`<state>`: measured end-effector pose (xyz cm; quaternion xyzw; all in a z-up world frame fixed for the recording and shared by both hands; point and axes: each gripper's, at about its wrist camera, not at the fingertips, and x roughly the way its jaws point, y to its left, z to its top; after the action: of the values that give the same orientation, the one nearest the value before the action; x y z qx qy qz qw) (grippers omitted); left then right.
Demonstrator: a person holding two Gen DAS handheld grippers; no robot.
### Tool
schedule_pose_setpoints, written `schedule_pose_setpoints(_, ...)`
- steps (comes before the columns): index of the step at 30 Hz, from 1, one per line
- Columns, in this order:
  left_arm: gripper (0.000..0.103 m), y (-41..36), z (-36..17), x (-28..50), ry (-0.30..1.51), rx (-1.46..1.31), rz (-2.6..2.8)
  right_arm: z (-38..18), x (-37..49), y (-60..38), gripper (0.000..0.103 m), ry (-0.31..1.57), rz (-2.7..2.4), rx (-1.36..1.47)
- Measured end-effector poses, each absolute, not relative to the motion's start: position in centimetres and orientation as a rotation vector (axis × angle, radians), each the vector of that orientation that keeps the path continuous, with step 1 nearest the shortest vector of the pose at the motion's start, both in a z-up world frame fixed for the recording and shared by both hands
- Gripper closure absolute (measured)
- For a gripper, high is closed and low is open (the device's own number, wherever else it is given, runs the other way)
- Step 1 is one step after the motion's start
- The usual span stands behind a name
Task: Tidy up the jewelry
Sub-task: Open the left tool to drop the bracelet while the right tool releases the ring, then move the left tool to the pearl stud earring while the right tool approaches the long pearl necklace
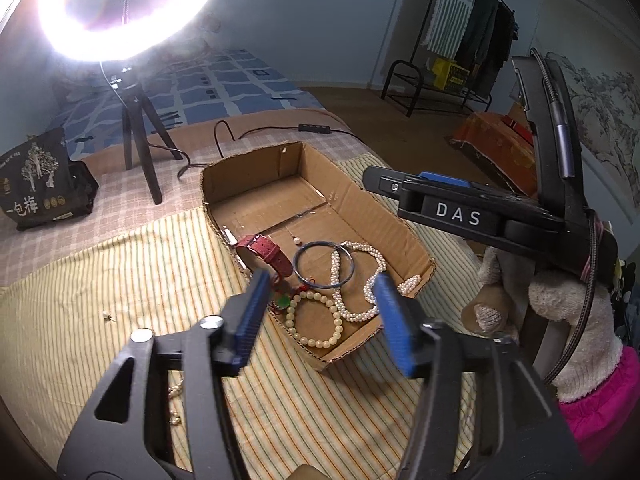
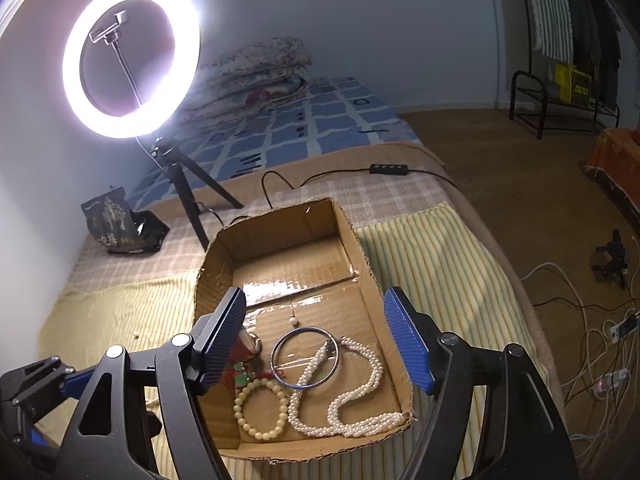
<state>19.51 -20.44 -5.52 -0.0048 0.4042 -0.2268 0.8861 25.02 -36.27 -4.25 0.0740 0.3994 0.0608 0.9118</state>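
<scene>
1. The cardboard box (image 1: 276, 184) holds most of the jewelry at its near end.
2. Left gripper (image 1: 318, 314), fingers apart and empty (so is the right gripper (image 2: 320, 340)), hovers over that end.
3. A loose pearl chain (image 1: 175, 404) lies outside the box, low-left, nearest the left gripper.

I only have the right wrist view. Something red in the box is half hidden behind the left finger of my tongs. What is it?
Observer: A red watch strap, lying beside the left wall of the cardboard box.
Operator: Are the left tongs holding anything?
Observer: No. The left tongs are open and empty, over the box's near end.
Operator: Any jewelry outside the box that I can't see?
Observer: Yes, a short strand of pale beads lies on the striped cloth, beneath the left tongs' arm.
</scene>
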Motion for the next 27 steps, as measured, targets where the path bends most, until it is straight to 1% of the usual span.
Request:
schedule_pose_setpoints(1,0.040,-20.4,-5.4,19.4,0.835,-0.009,-0.470,-4.2,25.0,-36.3,0.031,0.823,0.122,0.149)
schedule_pose_setpoints(3,0.040,-20.2,-5.3,19.4,0.834,-0.009,-0.469,-4.0,24.9,-36.2,0.024,0.823,0.105,0.138)
schedule_pose_setpoints(4,0.040,-20.1,-5.2,19.3,0.835,-0.009,-0.469,-3.8,24.8,-36.2,0.023,0.817,0.096,0.134)
schedule_pose_setpoints(14,0.039,-18.5,-4.7,18.3,0.817,0.025,-0.448,-3.1,23.9,-35.8,0.023,0.806,0.071,0.112)
schedule_pose_setpoints(27,0.039,-14.2,-4.4,17.5,0.797,0.017,-0.410,-2.7,21.9,-33.9,0.023,0.790,0.020,0.055)
